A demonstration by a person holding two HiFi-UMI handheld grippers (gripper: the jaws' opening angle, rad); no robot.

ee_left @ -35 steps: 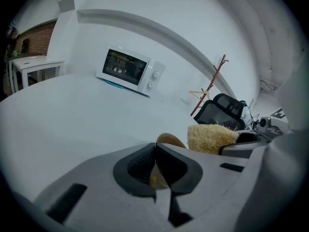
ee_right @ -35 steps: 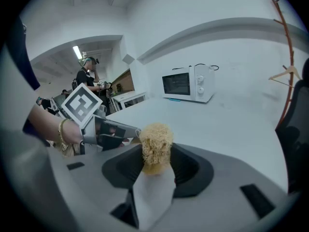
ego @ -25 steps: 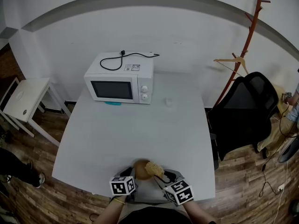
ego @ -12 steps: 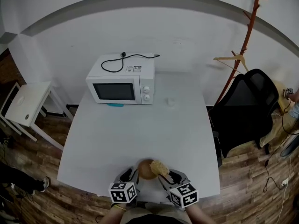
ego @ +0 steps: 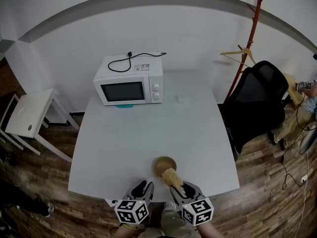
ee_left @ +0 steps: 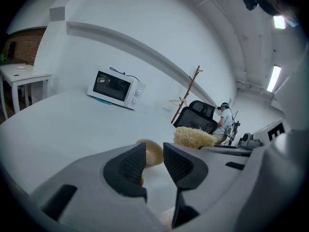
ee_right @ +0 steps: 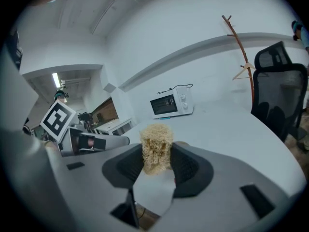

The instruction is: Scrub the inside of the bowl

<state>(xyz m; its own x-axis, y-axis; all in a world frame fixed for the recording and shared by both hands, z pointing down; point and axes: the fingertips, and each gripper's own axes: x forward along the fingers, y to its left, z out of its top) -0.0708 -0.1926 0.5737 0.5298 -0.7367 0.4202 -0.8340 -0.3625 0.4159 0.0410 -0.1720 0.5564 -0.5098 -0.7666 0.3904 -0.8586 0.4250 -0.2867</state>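
Bowl (ego: 164, 165) sits upright on the desk (ego: 148, 128) near the front edge, just ahead of both your grippers. Your right gripper (ego: 182, 186) has its jaws clamped on a straw-coloured fibre scrubber (ego: 171, 176); the tuft pokes out past the jaw tips and meets the bowl's near rim in the head view, though you can't tell if it touches. Your left gripper (ego: 142, 187) hovers just left of the bowl, jaws a narrow gap apart with nothing between them, the bowl showing beyond that gap. A white microwave (ego: 130, 85) stands at the desk's far side, well apart
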